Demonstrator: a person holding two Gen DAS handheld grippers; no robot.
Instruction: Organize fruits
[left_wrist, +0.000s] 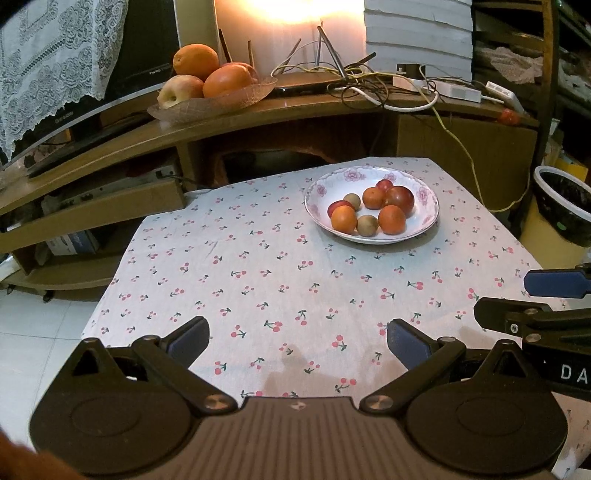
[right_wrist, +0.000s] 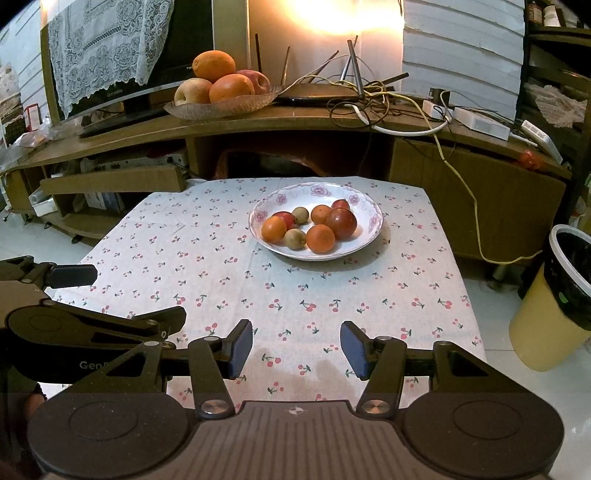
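A white floral plate (left_wrist: 424, 221) (right_wrist: 371, 236) stands at the far side of the cherry-print tablecloth (left_wrist: 258, 280) (right_wrist: 207, 258). It holds several small fruits: oranges (left_wrist: 343, 219) (right_wrist: 320, 238), dark red plums (left_wrist: 400, 199) (right_wrist: 341, 222) and brownish-green round fruits (left_wrist: 368, 225) (right_wrist: 294, 238). My left gripper (left_wrist: 297, 341) hovers open over the near cloth, nothing between its blue pads. My right gripper (right_wrist: 296, 349) also stands open and empty, well short of the plate. Each gripper shows at the edge of the other's view.
Behind the table a wooden TV stand (left_wrist: 258, 110) (right_wrist: 295, 122) carries a glass dish of large oranges and apples (left_wrist: 207, 79) (right_wrist: 221, 86), tangled cables (right_wrist: 369, 99) and a lace-draped screen. A yellow bin (right_wrist: 554, 295) (left_wrist: 561, 210) stands on the floor to the right.
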